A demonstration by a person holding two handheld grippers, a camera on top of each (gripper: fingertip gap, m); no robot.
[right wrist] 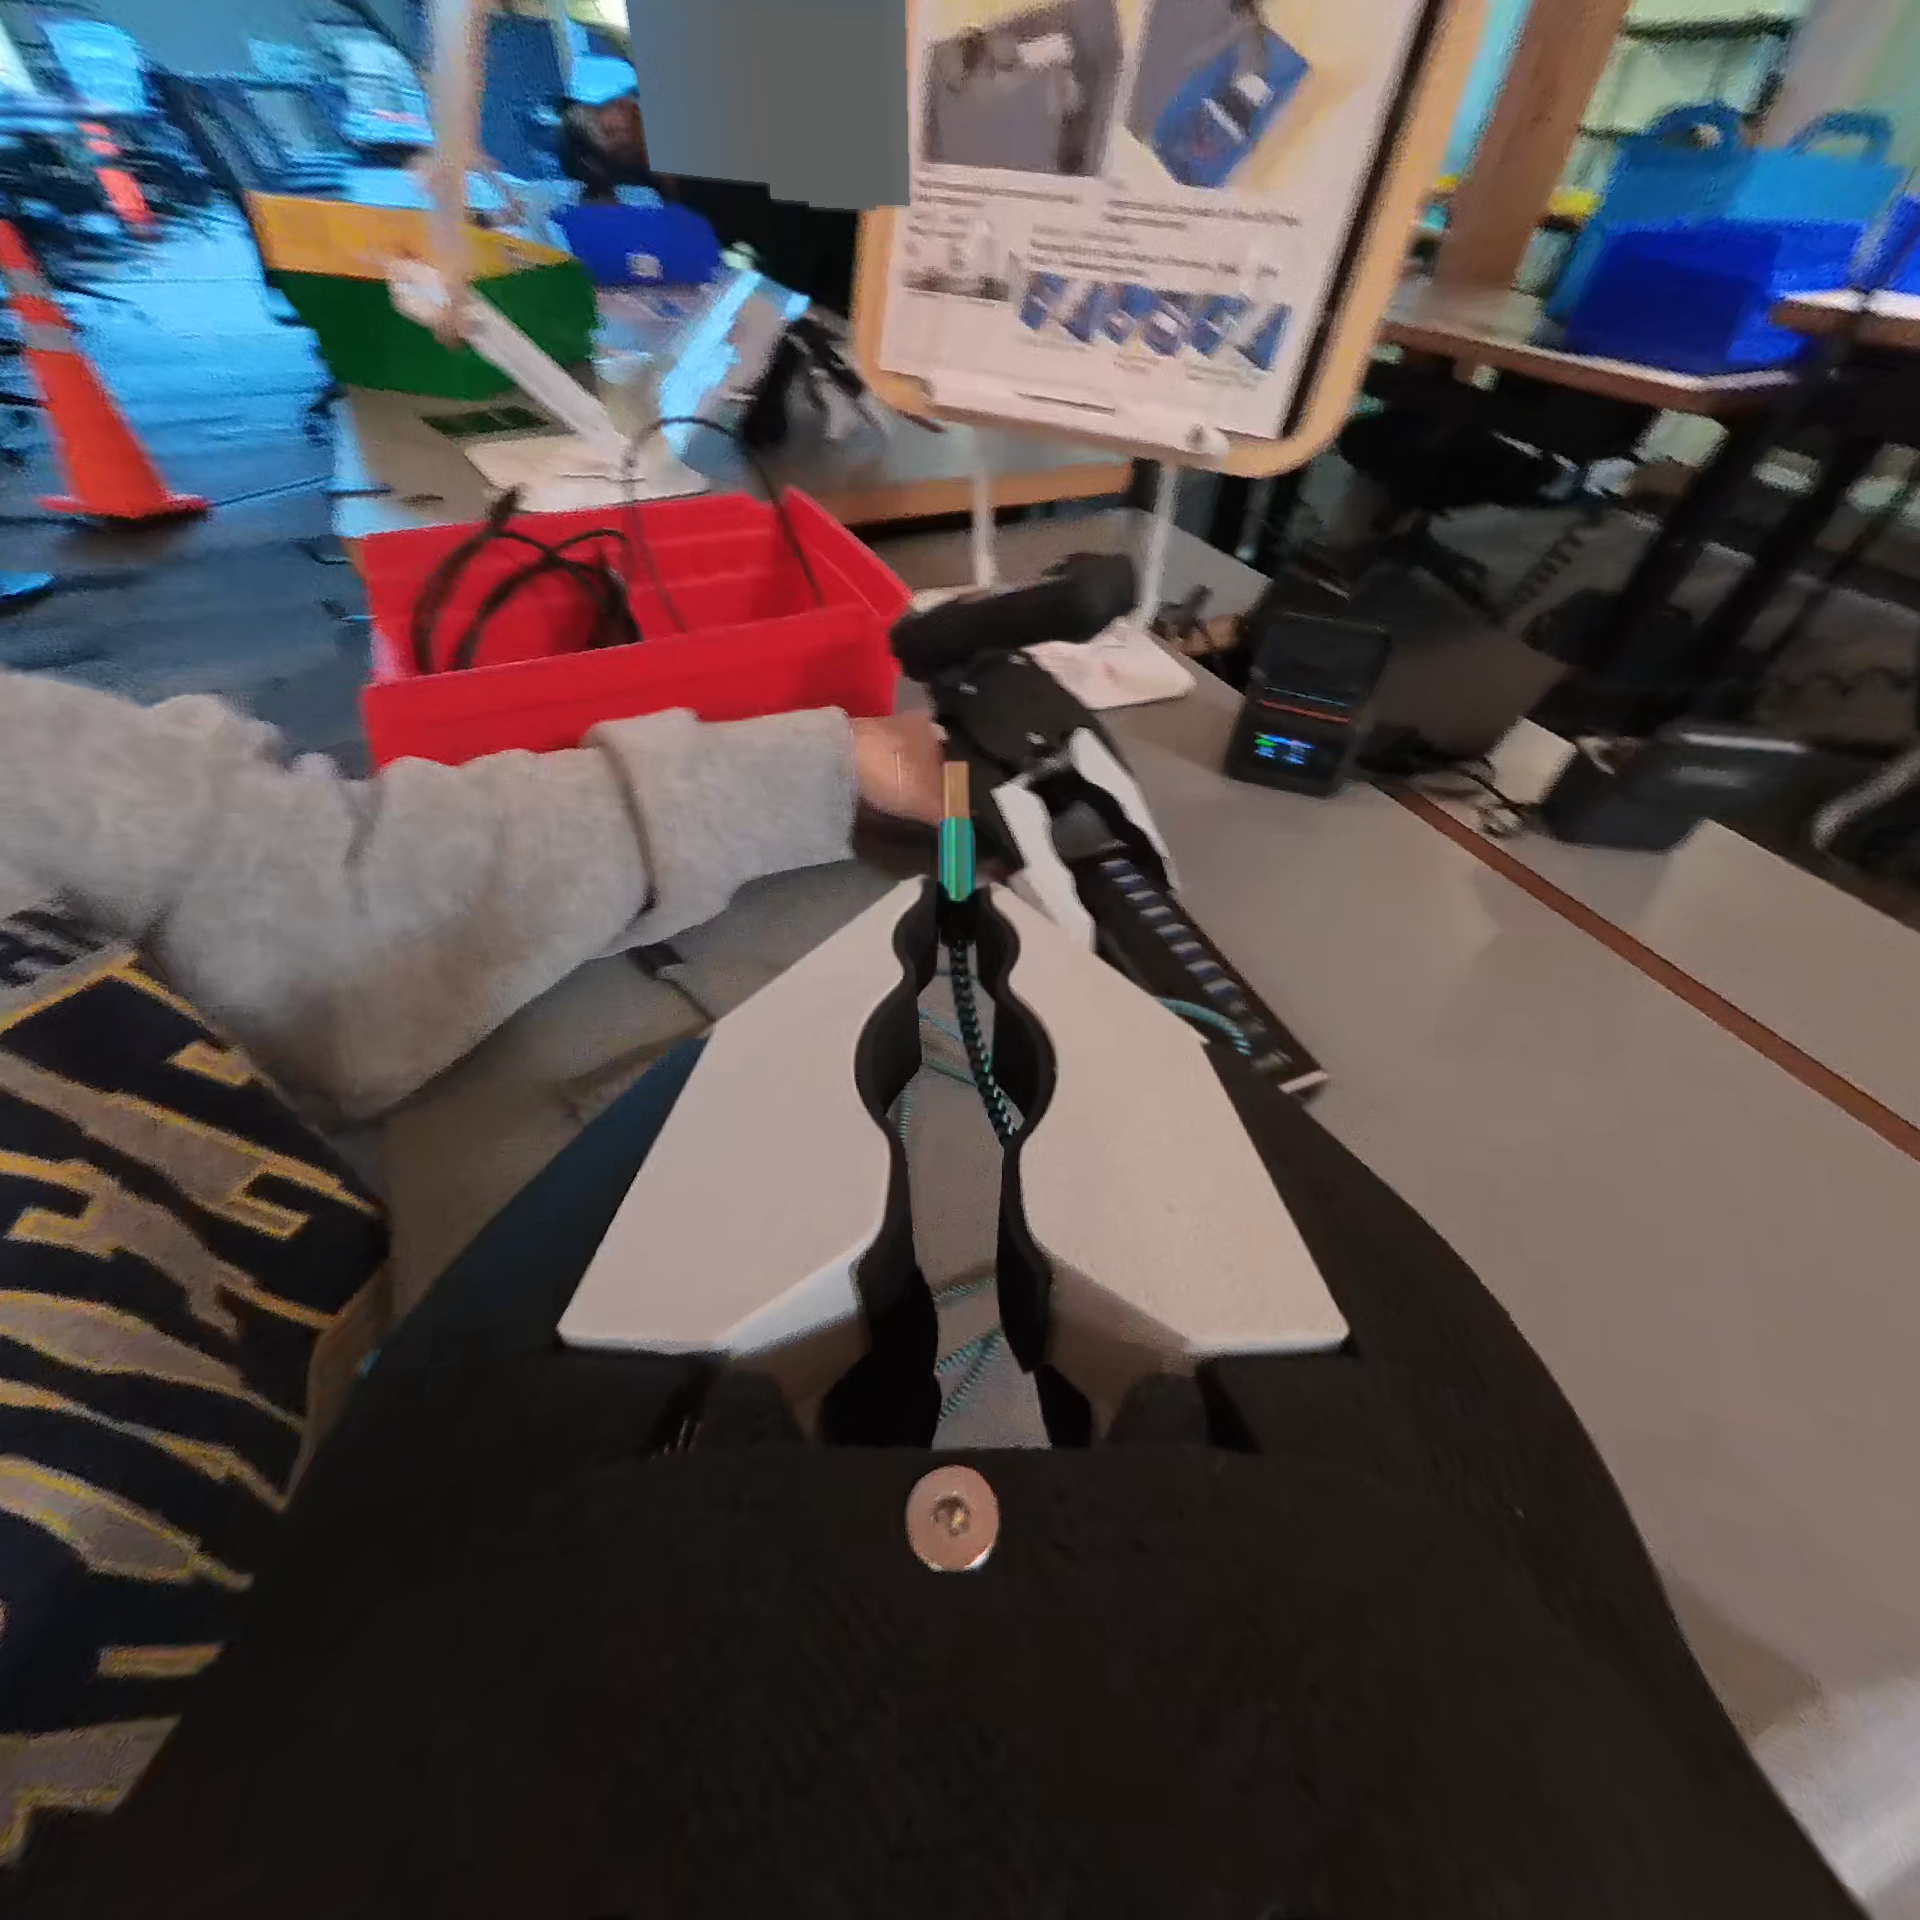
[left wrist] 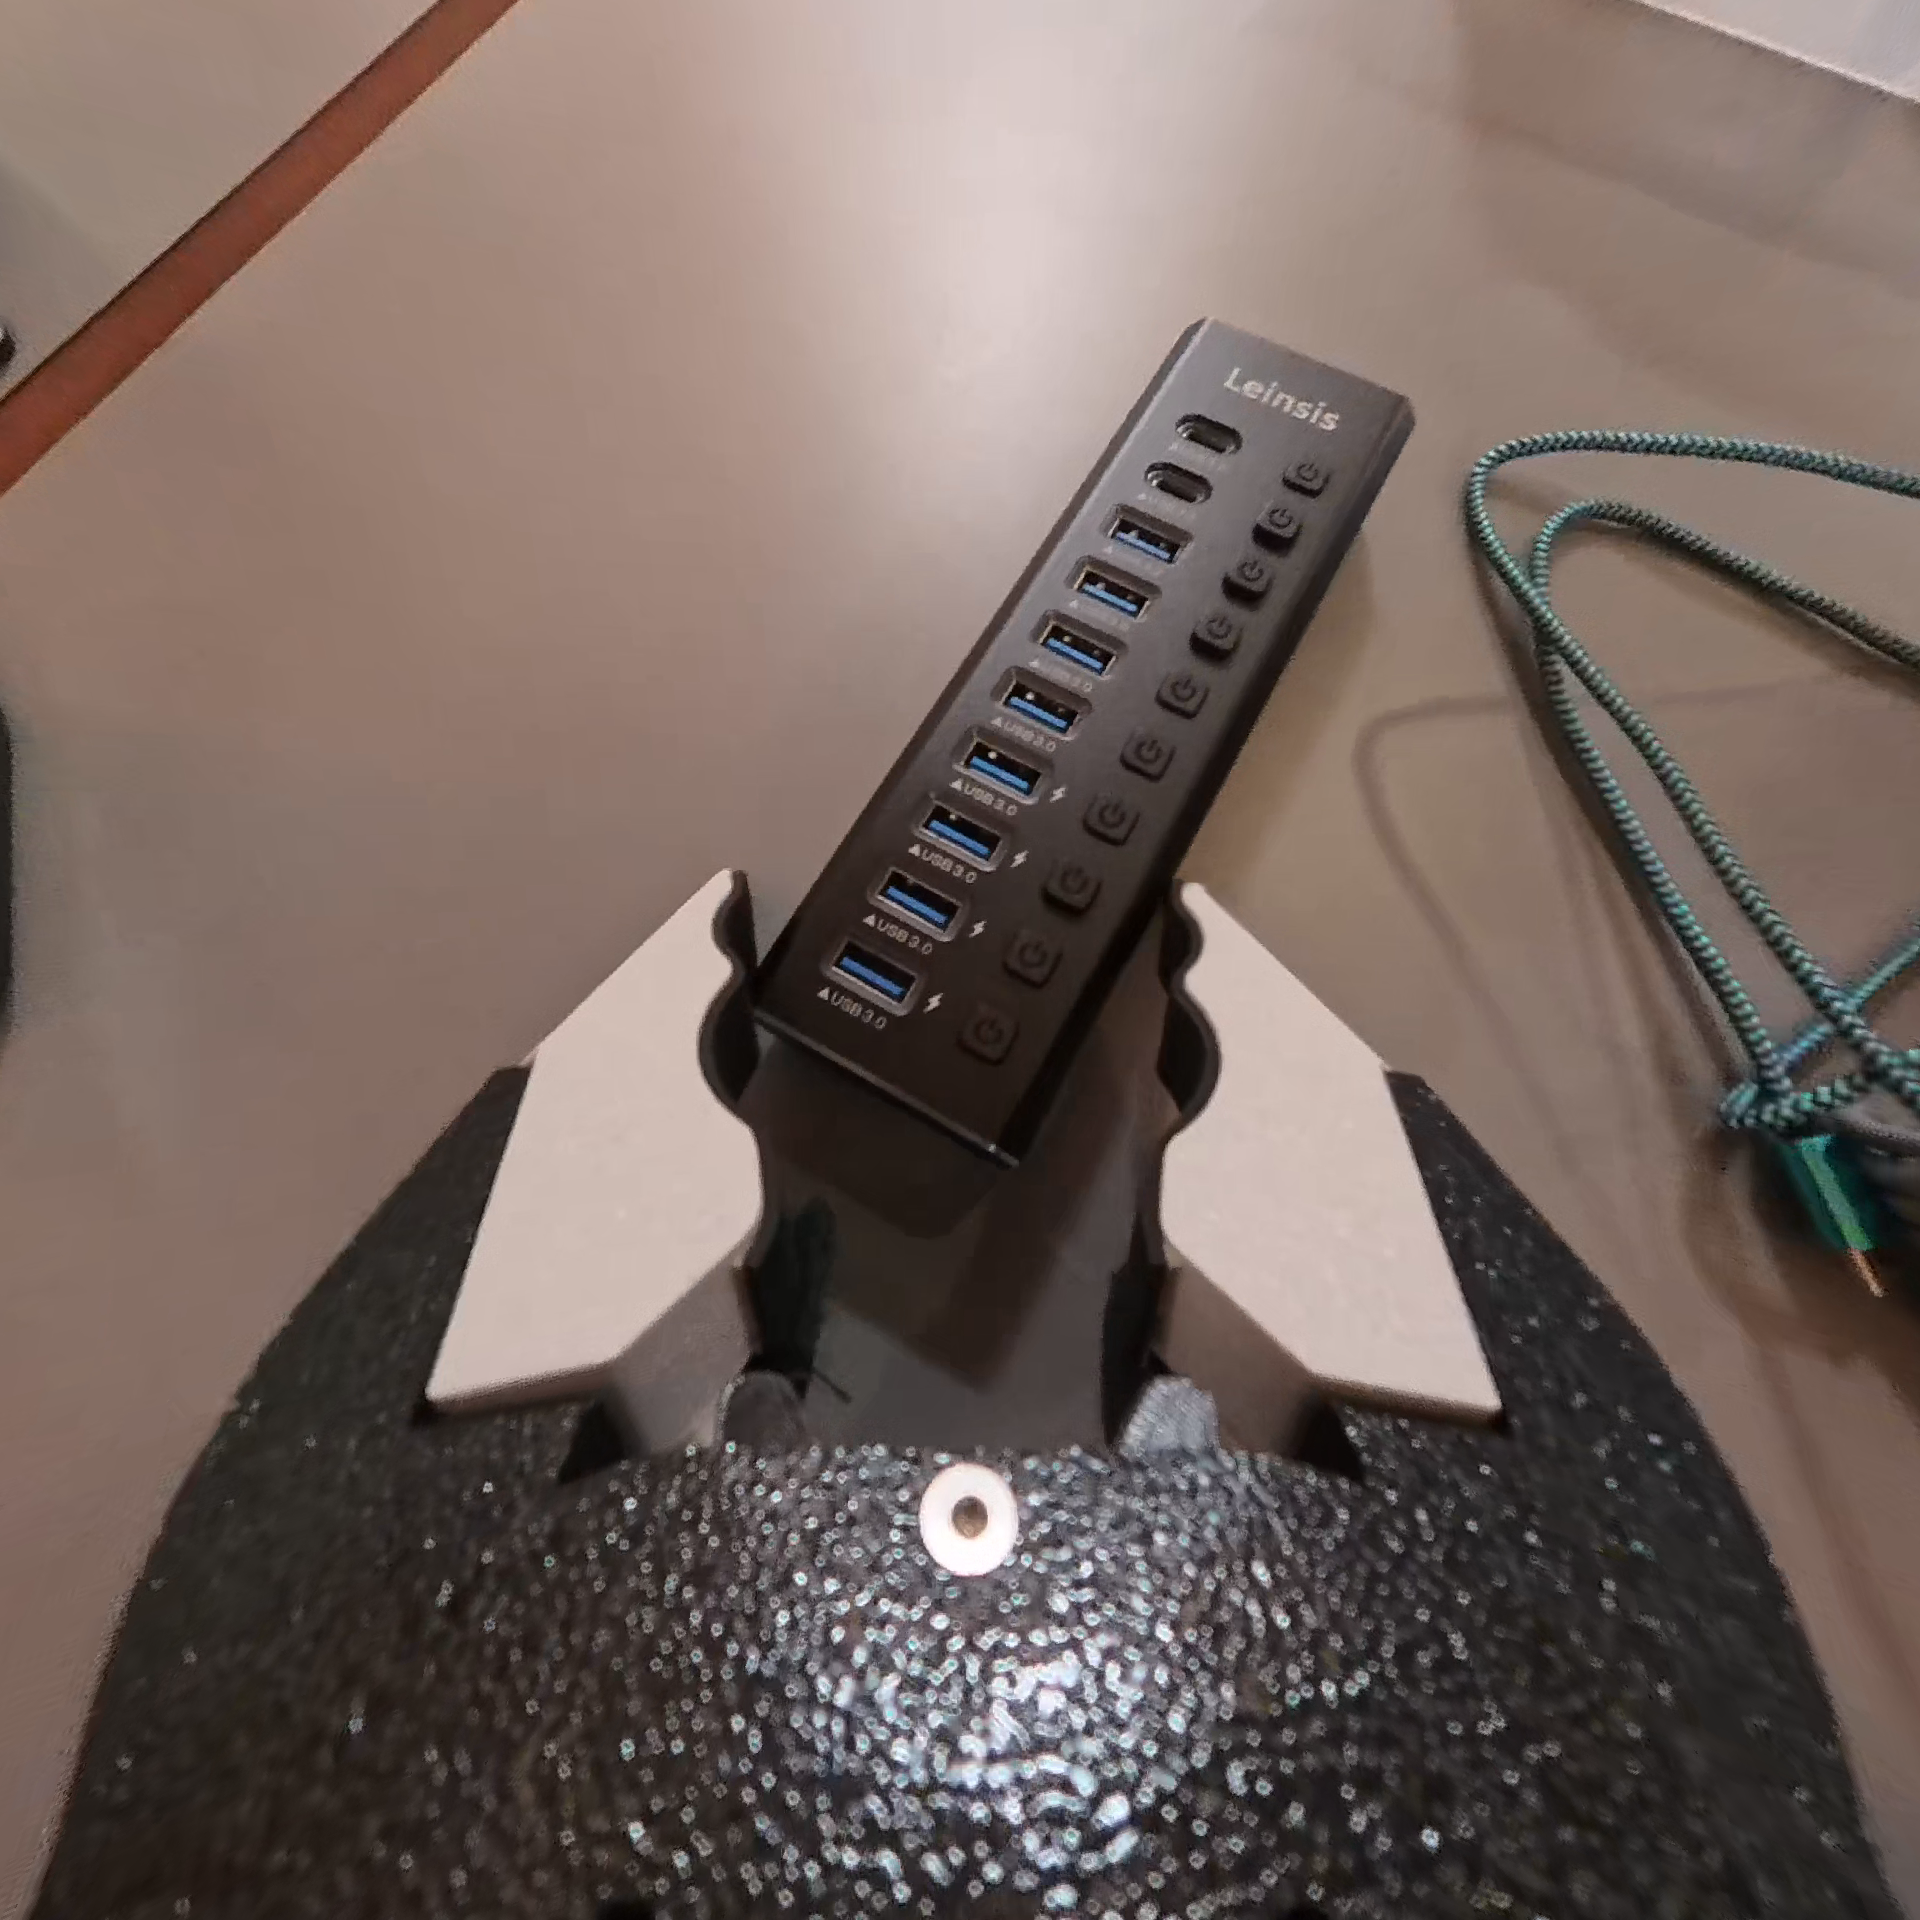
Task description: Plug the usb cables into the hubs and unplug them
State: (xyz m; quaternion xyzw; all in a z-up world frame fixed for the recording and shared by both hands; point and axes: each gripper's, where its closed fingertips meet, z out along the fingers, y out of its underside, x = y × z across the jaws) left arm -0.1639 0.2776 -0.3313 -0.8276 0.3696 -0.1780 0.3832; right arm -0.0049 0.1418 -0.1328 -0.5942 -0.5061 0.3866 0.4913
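In the left wrist view, the left claw point(left wrist: 961, 997), with pale fingers point(left wrist: 613, 1132) lined in black wavy pads, is clenched on the near end of a long black USB hub point(left wrist: 1081, 727). The hub tilts up and away from the camera over the grey desk point(left wrist: 520, 520), its face showing a row of blue-tongued ports beside a row of round black buttons. To the right, a teal-and-black braided cable point(left wrist: 1621, 748) lies looped on the desk, with a teal metal plug point(left wrist: 1829, 1195) at its near end.

In the right wrist view, the right claw point(right wrist: 956, 904) is clenched on a teal metal USB plug point(right wrist: 954, 831), whose gold-coloured tip points upward above the fingertips; the braided cord trails down between the black pads. Just beyond, a hand point(right wrist: 899, 769) in a grey knitted sleeve point(right wrist: 416, 862) holds the left claw point(right wrist: 1081, 862), with the hub point(right wrist: 1195, 966) stretching away to the right above the desk point(right wrist: 1558, 1143). Farther back sit a red plastic bin point(right wrist: 623, 665) holding black cables, a small black device with a lit screen point(right wrist: 1299, 707), an orange traffic cone point(right wrist: 83, 416) and a poster board on a white stand point(right wrist: 1122, 208).
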